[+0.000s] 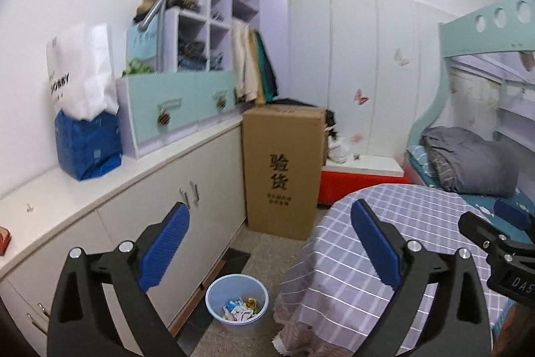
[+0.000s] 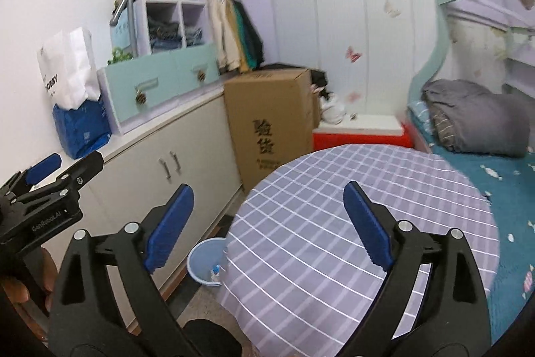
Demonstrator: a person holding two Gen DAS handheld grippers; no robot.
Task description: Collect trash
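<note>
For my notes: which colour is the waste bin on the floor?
The waste bin is light blue; the left wrist view shows it best.

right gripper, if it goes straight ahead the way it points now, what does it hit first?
Probably the checked tablecloth on the round table: the open right gripper tilts slightly down over it. Depth is unclear; it might clear the far edge.

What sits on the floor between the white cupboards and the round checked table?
A blue trash bin holding wrappers, clearest in the left wrist view.
</note>
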